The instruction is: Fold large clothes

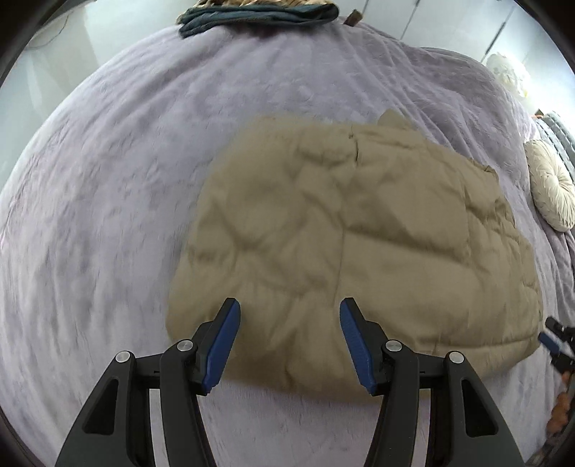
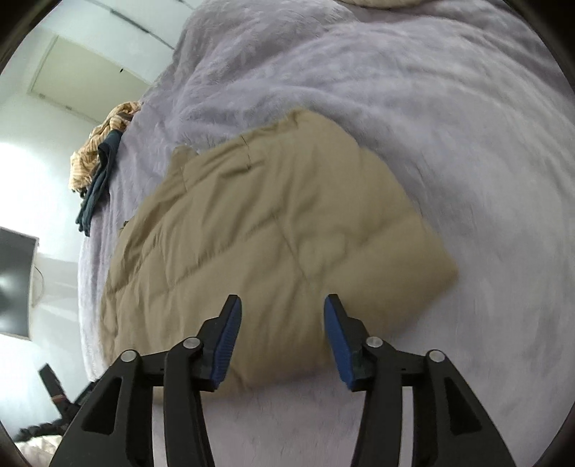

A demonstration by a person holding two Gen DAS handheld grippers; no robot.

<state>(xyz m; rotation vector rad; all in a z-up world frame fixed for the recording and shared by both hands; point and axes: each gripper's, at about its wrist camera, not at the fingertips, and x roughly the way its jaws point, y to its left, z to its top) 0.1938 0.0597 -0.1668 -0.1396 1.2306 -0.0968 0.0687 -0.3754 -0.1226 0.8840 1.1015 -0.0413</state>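
Note:
A tan quilted jacket (image 1: 341, 244) lies folded into a rough rectangle on the lilac plush bedcover (image 1: 107, 179). My left gripper (image 1: 289, 309) is open and empty, above the jacket's near edge. In the right wrist view the jacket (image 2: 273, 230) lies slantwise, and my right gripper (image 2: 282, 305) is open and empty above its near edge. The right gripper also shows at the right edge of the left wrist view (image 1: 555, 341), beside the jacket's near right corner.
A stack of folded clothes, dark teal and tan-patterned (image 1: 258, 14), lies at the bed's far edge; it also shows in the right wrist view (image 2: 100, 161). A round cream cushion (image 1: 550, 186) lies at the right. A dark screen (image 2: 14, 283) hangs on the wall.

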